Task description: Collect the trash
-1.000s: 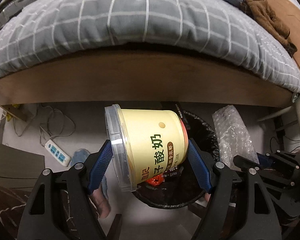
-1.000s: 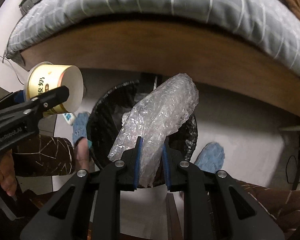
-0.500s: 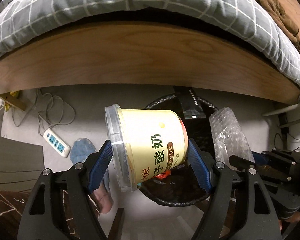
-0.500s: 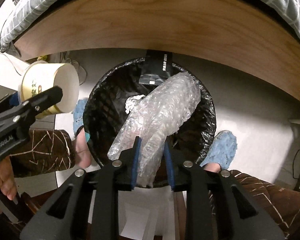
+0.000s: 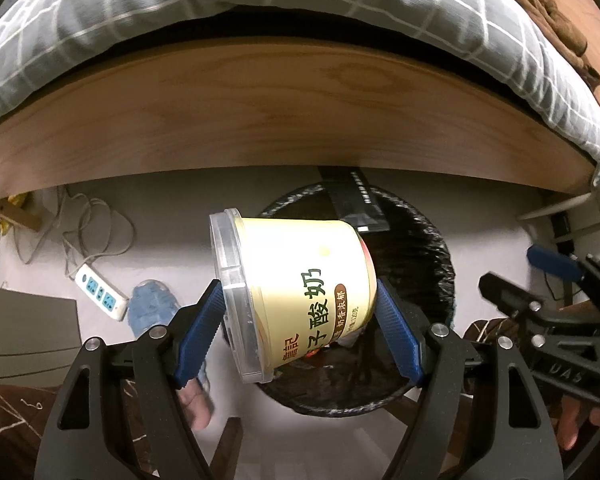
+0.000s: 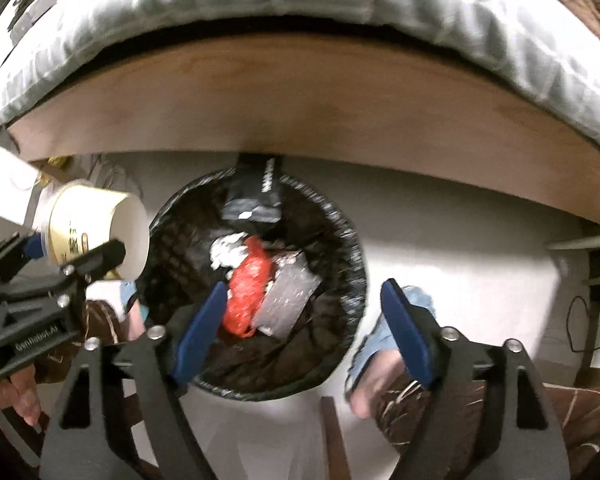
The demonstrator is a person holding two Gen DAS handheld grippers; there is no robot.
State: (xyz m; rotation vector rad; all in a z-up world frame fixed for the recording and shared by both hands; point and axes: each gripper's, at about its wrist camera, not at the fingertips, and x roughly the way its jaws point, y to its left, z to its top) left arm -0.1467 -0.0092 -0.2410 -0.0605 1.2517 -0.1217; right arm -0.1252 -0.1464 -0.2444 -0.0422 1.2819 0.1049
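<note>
My left gripper (image 5: pixel 299 282) is shut on a cream yogurt cup (image 5: pixel 296 280), which lies on its side with its clear lid to the left. The cup hangs over the near left rim of the black-lined trash bin (image 5: pixel 440 248). In the right wrist view the cup (image 6: pixel 96 232) and left gripper (image 6: pixel 72 264) are at the bin's left edge. My right gripper (image 6: pixel 304 284) is above the bin (image 6: pixel 356 248), its jaws opening with nothing between them. The bubble wrap (image 6: pixel 288 296) lies blurred inside the bin beside a red bag (image 6: pixel 248 280) and white crumpled paper (image 6: pixel 226 250). The right gripper (image 5: pixel 520 276) also shows at the right.
A bed with a grey checked quilt (image 5: pixel 260 12) and a wooden side board (image 5: pixel 280 120) runs behind the bin. A black packet (image 6: pixel 256 196) lies on the bin's far rim. A power strip (image 5: pixel 100 290) and cables lie at left. Blue slippers (image 6: pixel 404 320) and feet flank the bin.
The right gripper's jaws have opened and the bubble wrap has dropped into the bin. The left gripper has sunk a little with the cup still held.
</note>
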